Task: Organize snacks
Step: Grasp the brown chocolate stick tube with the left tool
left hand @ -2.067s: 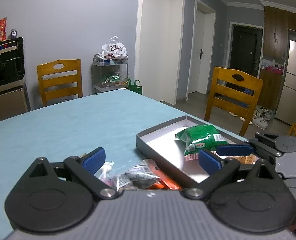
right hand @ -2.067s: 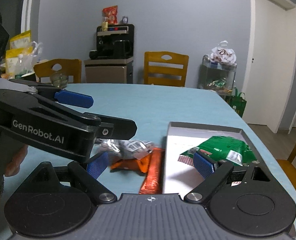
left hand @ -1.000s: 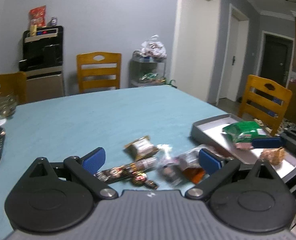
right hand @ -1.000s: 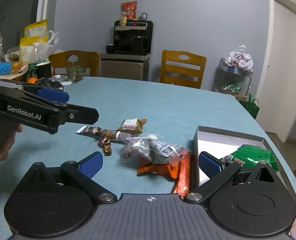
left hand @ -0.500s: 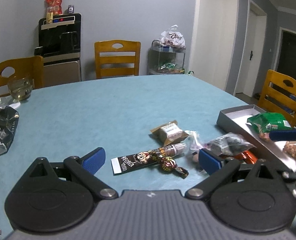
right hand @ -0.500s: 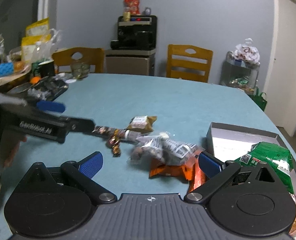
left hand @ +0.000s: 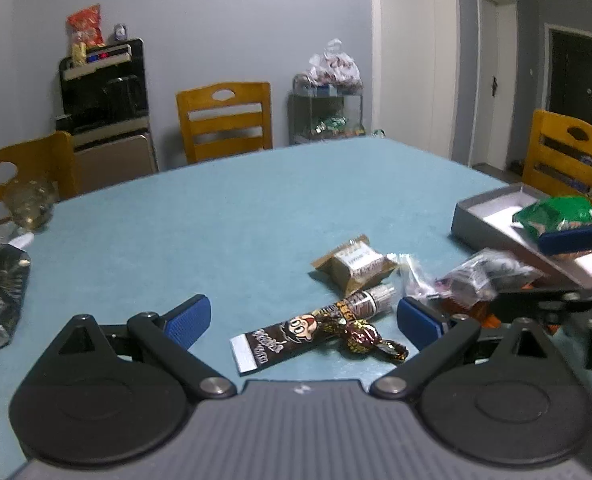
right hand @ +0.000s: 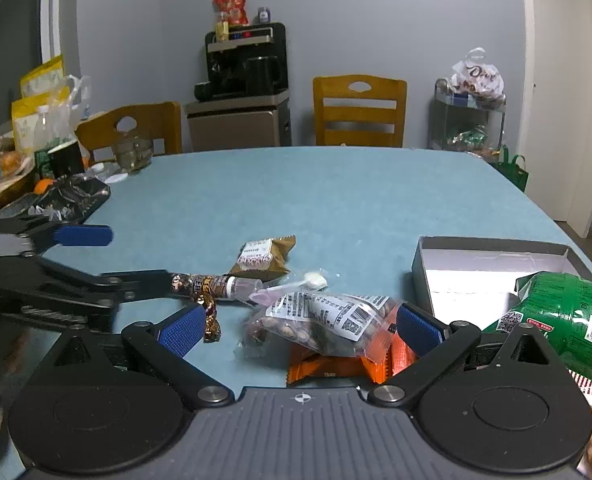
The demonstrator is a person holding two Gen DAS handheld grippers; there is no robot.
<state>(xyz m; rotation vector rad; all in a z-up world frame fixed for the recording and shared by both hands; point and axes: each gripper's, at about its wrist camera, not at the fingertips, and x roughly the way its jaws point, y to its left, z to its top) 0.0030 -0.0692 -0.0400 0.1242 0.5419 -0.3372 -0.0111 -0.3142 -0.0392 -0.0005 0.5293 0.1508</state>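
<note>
Loose snacks lie on the blue table: a long dark chocolate bar (left hand: 296, 334), a wrapped candy (left hand: 362, 336), a brown packet (left hand: 354, 264), and a clear bag of nuts (right hand: 324, 316) on top of orange packets (right hand: 336, 364). At the right stands a grey box (right hand: 492, 256) holding a green bag (right hand: 560, 312). My left gripper (left hand: 304, 322) is open and empty, just short of the chocolate bar. My right gripper (right hand: 298, 330) is open too, with its fingers on either side of the clear bag and not closed on it. The left gripper (right hand: 124, 258) also shows in the right wrist view.
Crinkled black foil bags (right hand: 72, 196) and a glass bowl (right hand: 132, 152) sit at the table's left end. Wooden chairs (right hand: 358, 110) stand around the table. A water dispenser (right hand: 242, 92) and a glass cart (right hand: 468, 120) stand against the far wall.
The left gripper swung left, away from the box and onto the chocolate bar and candy. The right gripper drew back from the box to the clear bag. Both stayed open.
</note>
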